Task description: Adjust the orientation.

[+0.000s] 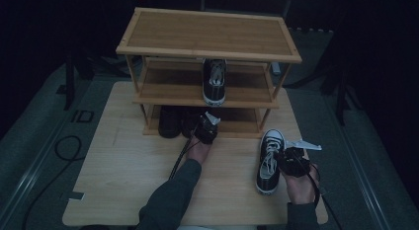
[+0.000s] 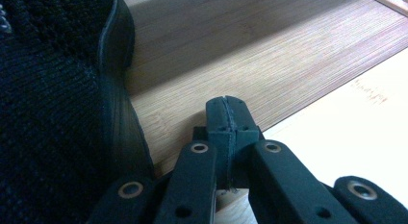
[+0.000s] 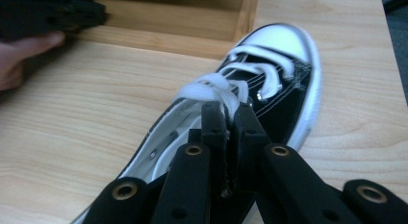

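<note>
A black-and-white high-top sneaker (image 1: 269, 163) lies on the table at the right, toe toward the rack. My right gripper (image 1: 286, 160) sits at its collar. In the right gripper view the sneaker (image 3: 284, 56) has the edge of its upper, beside the white laces, pinched between the nearly closed jaws of my right gripper (image 3: 230, 119). My left gripper (image 1: 206, 127) is at the front of the rack's bottom shelf, next to dark shoes (image 1: 170, 122). In the left gripper view my left gripper (image 2: 226, 106) is shut with nothing in it, over the shelf board (image 2: 250, 56), with a black knit shoe (image 2: 48, 113) close at its left.
The three-tier bamboo shoe rack (image 1: 207, 32) stands at the table's far side. A matching sneaker (image 1: 215, 82) sits on its middle shelf, toe toward me. The light wooden table (image 1: 128, 175) spreads out at the left front. Cables trail from both grippers.
</note>
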Motion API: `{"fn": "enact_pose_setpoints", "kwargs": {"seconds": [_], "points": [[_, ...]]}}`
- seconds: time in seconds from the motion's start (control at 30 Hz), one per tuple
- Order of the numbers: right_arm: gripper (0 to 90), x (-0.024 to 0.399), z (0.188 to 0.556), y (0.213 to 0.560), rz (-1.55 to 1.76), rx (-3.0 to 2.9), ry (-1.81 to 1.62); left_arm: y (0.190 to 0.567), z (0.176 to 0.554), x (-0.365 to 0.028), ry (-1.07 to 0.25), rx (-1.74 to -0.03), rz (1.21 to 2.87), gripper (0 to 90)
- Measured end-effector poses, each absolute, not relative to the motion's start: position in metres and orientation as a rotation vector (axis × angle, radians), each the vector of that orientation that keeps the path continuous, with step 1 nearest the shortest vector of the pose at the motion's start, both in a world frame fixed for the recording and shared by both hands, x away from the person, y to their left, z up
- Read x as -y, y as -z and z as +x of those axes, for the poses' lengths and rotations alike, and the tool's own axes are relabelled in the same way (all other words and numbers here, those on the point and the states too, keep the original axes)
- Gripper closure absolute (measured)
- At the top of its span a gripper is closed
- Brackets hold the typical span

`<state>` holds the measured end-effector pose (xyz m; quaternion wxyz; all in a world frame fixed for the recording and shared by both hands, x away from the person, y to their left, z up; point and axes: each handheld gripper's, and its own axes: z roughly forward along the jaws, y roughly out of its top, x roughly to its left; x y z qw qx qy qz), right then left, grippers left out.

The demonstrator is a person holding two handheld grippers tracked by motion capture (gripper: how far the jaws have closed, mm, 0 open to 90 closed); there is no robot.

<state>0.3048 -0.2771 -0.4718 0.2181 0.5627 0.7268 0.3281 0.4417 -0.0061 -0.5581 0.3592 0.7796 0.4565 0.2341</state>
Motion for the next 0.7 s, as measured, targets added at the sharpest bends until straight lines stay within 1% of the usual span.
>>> {"fn": "enact_pose_setpoints", "kwargs": {"seconds": [0.27, 0.53, 0.7], "points": [[86.2, 0.260, 0.299, 0.460, 1.426, -2.112, -1.001, 0.558, 0.442, 0.006, -0.605, -1.177, 2.011, 90.0], [86.1, 0.241, 0.302, 0.471, 1.297, -2.245, -1.002, 0.558, 0.442, 0.006, -0.603, -1.177, 2.011, 90.0], [85.9, 0.243, 0.303, 0.478, 1.278, -2.285, -0.993, 0.558, 0.442, 0.006, -0.603, -1.176, 2.012, 90.0]]}}
